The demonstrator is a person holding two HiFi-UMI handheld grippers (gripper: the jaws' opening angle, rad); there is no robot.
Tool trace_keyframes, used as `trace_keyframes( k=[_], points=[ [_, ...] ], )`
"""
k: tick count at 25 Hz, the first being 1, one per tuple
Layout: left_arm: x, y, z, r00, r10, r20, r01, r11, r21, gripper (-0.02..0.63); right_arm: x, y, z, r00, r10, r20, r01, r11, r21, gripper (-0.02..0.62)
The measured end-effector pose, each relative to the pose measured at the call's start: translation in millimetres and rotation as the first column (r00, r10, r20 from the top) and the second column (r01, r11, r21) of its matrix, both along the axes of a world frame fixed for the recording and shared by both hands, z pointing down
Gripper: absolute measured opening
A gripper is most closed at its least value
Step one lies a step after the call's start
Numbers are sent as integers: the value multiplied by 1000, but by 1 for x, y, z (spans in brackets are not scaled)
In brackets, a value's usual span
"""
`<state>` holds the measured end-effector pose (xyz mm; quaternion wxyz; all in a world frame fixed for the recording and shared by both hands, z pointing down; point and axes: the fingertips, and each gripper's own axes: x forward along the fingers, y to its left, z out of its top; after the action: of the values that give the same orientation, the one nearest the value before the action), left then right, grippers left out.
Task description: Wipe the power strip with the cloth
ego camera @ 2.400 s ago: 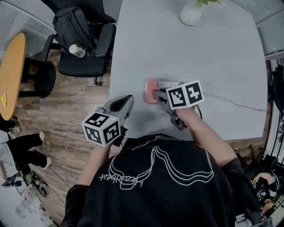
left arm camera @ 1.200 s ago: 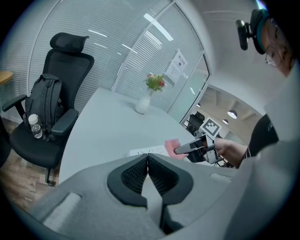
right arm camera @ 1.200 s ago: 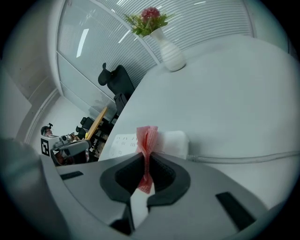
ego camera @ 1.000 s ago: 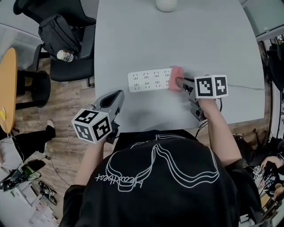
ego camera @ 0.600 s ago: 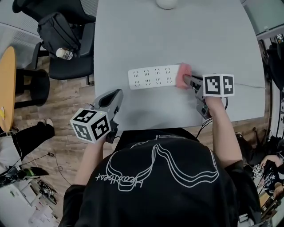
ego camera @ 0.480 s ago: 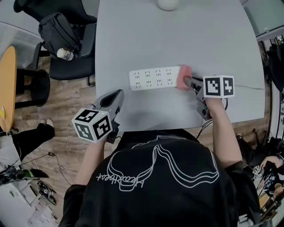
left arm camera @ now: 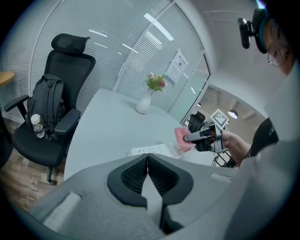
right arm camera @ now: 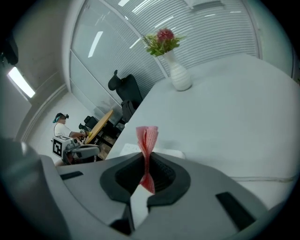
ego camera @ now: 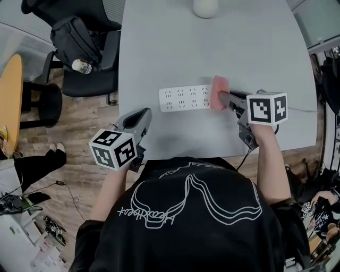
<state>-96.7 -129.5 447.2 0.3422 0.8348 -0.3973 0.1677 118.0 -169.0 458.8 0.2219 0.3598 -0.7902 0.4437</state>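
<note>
Right tongs, head view: the right tongs (ego camera: pixel 223 97) are clamped on a pink cloth (ego camera: pixel 218 92), which sits at the right end of the white power strip (ego camera: pixel 185 99).
Left tongs, head view: the left tongs (ego camera: pixel 140 113) hang by the tabletop's near-left corner, well apart from the strip, with the marker cube out past the near edge.
Power strip, head view: it lies flat on the grey tabletop (ego camera: pixel 249 48), running parallel to the near edge and nearer that edge than the far one.
Far edge, head view: a white vase (ego camera: pixel 205 7).
Beside the left edge, head view: an office chair (ego camera: pixel 90 82) carrying a black backpack (ego camera: pixel 74 38) and a bottle (ego camera: pixel 82 66).
Left gripper view: the jaws are pressed together with nothing between them. Beyond them are the strip and the pink cloth.
Right gripper view: the jaws pinch the cloth's lower part. The rest of it stands up as a narrow fold, with the strip's white top just behind.
</note>
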Motion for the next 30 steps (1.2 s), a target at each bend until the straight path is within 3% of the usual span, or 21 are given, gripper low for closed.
trace_keyframes(
  k=[8,16,30],
  points=[
    [-2,2,0,1000,-6,-8,6,1000,0,14,-64,-4,-37,990,-112,86,106,992,66,34],
    [-5,2,3,1000,-12,-6,12,1000,-3,14,-124,14,-15,971,-218,102,216,976,27,34],
    [-21,7,19,1000,-15,-1,15,1000,-25,14,-171,15,32,966,-237,103,244,968,-64,34]
  ],
)
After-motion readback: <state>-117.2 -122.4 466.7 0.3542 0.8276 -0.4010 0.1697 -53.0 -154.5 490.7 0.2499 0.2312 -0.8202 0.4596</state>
